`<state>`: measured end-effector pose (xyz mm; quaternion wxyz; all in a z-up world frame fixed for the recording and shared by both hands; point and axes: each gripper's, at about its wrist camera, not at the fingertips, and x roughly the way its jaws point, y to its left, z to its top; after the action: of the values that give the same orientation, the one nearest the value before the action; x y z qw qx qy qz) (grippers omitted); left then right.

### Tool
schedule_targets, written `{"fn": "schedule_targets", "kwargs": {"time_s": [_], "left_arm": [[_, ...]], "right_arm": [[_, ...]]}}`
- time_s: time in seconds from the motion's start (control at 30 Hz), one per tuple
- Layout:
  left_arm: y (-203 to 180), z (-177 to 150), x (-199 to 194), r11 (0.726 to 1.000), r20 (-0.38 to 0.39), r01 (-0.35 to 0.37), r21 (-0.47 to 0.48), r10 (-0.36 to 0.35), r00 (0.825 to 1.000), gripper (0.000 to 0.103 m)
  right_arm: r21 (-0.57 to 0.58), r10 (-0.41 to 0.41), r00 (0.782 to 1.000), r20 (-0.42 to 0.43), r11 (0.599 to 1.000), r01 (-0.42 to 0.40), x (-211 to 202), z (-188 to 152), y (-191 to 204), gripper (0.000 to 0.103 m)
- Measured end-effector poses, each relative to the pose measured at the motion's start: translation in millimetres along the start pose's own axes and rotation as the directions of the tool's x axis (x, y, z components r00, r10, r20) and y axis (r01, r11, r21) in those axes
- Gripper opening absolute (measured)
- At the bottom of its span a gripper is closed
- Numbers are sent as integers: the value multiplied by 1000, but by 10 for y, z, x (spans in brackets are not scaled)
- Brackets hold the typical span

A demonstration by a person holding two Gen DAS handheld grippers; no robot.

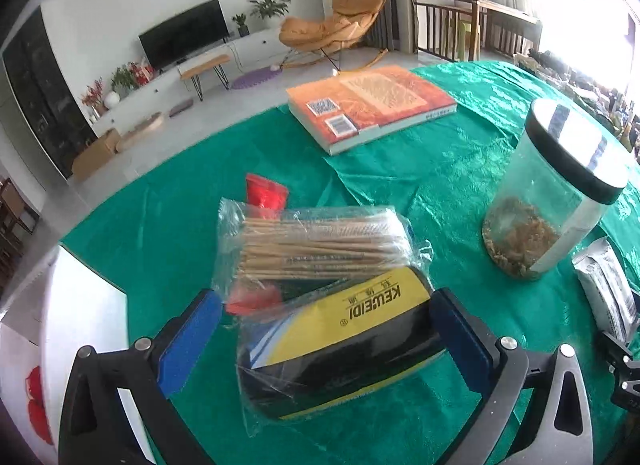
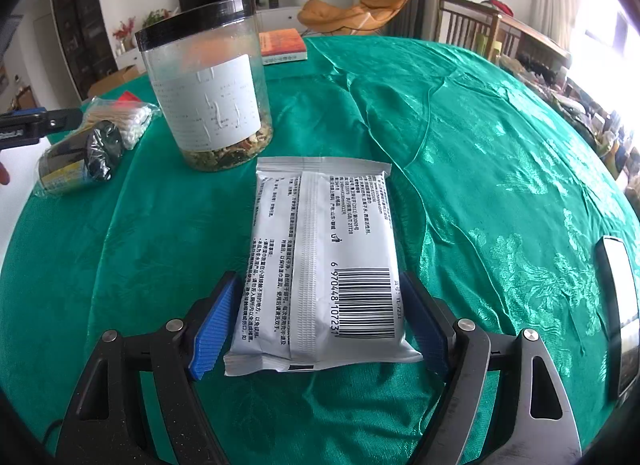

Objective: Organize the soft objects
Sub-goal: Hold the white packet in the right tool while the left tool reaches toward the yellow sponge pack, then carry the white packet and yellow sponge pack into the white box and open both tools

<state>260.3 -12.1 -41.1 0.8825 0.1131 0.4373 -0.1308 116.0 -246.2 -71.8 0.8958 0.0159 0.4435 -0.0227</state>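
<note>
On the green tablecloth, a black and yellow KEWEIDI pack (image 1: 340,349) in clear wrap lies between the fingers of my left gripper (image 1: 324,329). The jaws are wide and only the right pad seems to touch it. A bag of cotton swabs (image 1: 320,245) lies just beyond it, with a red packet (image 1: 266,191) behind. My right gripper (image 2: 320,317) is open around a white wet-wipes pack (image 2: 320,265), barcode side up, pads close to both sides. The pack also shows at the left wrist view's right edge (image 1: 604,289).
A clear jar with a black lid (image 2: 208,85) stands left of the wipes, also seen in the left wrist view (image 1: 556,193). An orange book (image 1: 368,105) lies at the far table edge. A phone (image 2: 620,313) lies at right. A white surface (image 1: 80,305) sits at left.
</note>
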Motion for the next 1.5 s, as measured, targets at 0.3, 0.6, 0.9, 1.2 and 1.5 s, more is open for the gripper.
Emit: {"fn": "schedule_targets", "kwargs": {"time_s": [0.3, 0.6, 0.9, 1.2, 1.5], "left_arm": [[-362, -656, -723, 898, -269, 338, 282, -265, 926, 103], [-372, -148, -61, 923, -62, 4, 385, 21, 998, 103], [-400, -403, 78, 913, -233, 165, 374, -79, 969, 99], [-229, -363, 82, 990, -187, 48, 131, -23, 982, 62], [119, -667, -310, 972, -163, 151, -181, -181, 970, 60]], "right_arm": [[-5, 4, 1000, -2, 1000, -4, 26, 19, -4, 84], [-5, 6, 1000, -2, 1000, -6, 36, 29, -5, 85], [-2, 17, 1000, 0, 1000, -17, 43, 35, -53, 85], [103, 150, 988, 34, 983, -153, -52, 21, -304, 84], [-49, 107, 987, -118, 992, -113, 40, 415, -155, 84]]}}
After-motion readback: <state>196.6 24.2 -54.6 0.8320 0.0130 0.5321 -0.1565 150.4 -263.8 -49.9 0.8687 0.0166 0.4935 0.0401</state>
